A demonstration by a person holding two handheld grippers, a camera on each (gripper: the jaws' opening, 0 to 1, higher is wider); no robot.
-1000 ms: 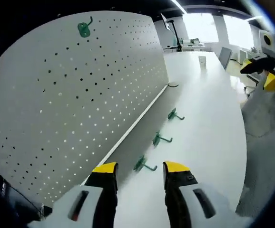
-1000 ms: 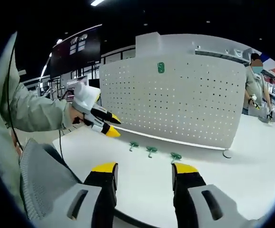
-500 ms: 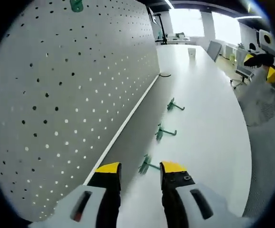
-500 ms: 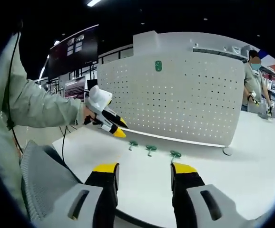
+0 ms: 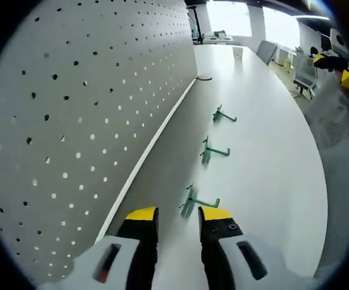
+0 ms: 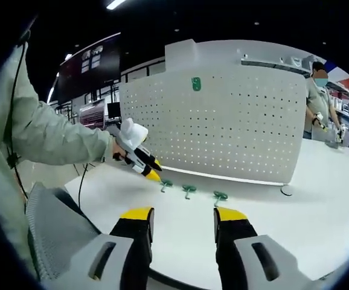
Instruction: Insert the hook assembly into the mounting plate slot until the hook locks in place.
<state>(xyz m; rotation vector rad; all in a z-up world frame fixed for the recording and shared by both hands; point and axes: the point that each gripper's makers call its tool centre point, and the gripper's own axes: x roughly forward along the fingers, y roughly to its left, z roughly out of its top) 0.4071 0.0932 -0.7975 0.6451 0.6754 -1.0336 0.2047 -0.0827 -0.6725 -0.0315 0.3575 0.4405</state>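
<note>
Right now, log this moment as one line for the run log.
left gripper: open, at nearest green plastic hook on white table | right gripper: open, empty | one green hook mounted on white perforated pegboard

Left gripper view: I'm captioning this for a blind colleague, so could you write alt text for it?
The left gripper, jaws open, hovers just short of the nearest green hook lying on a white table. Two more hooks lie beyond it, in a row beside an upright white pegboard.

left tool with jaws apart, held low; right tool spread wide, sleeved arm extended.
</note>
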